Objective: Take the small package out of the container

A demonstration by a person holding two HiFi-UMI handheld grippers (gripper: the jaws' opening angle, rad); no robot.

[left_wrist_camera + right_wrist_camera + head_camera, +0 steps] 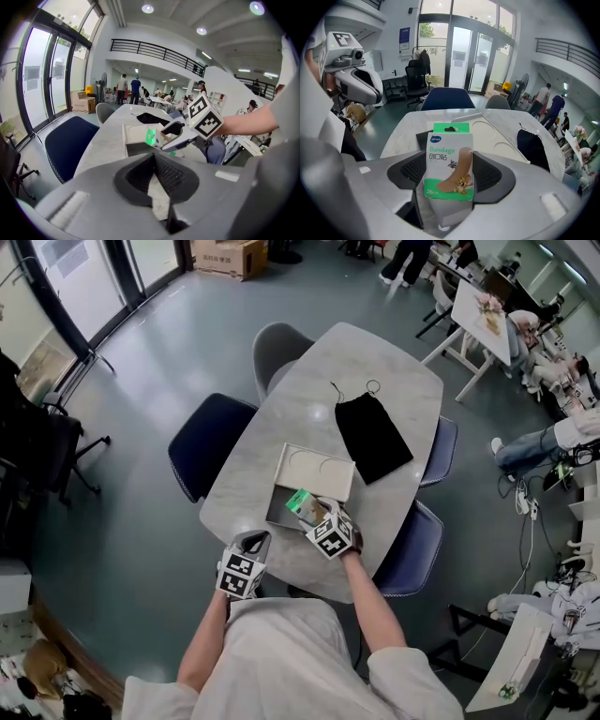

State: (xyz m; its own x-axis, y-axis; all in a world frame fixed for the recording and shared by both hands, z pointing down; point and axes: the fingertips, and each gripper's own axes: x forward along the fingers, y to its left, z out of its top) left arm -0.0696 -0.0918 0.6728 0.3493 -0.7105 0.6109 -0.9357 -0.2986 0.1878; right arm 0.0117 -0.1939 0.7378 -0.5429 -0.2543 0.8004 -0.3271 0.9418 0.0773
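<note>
The small package (449, 161) is a green and white bandage box, and my right gripper (450, 172) is shut on it, holding it upright. From the head view the package (302, 502) hangs over the open grey container (278, 514), whose lid (316, 472) lies beside it on the far side. My right gripper (319, 514) is at the container's near right corner. My left gripper (251, 545) is shut and holds nothing, low at the table's front edge, left of the container. The left gripper view shows the package (150, 137) in the right gripper (176, 136) above the container (133, 140).
A black drawstring pouch (372, 437) lies on the pale table (375, 362) beyond the lid. A dark blue chair (208, 442) stands at the left, a grey chair (277, 348) at the far end, two blue chairs (412, 549) at the right. People sit at other tables, far right.
</note>
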